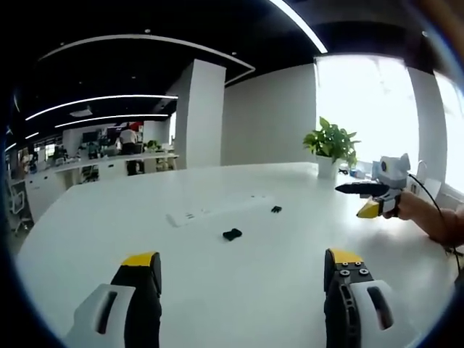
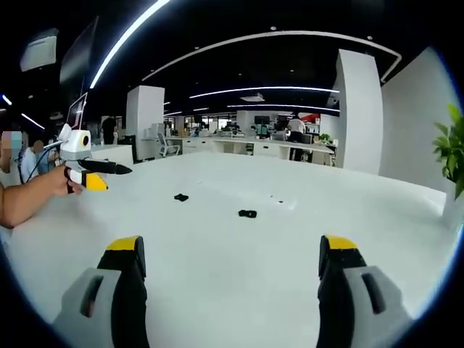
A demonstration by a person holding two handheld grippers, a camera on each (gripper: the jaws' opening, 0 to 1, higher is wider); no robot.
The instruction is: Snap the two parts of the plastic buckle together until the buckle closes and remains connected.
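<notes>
Risking: misaligned halves won't latch
Parts: two buckle pieces (image 1: pixel 232 234) (image 1: pixel 276 209) apart on table (image 1: pixel 217 290)
Grippers: left gripper (image 1: pixel 243 279), right gripper (image 2: pixel 235 268) both agape, empty

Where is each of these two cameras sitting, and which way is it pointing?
Left gripper view: rides on the left claw, looking across the white table at two buckle parts and a plant; the right claw and a hand enter from the right.
Right gripper view: rides on the right claw, facing the office; the left claw and an arm show at left.
Shared: table, both buckle parts.
</notes>
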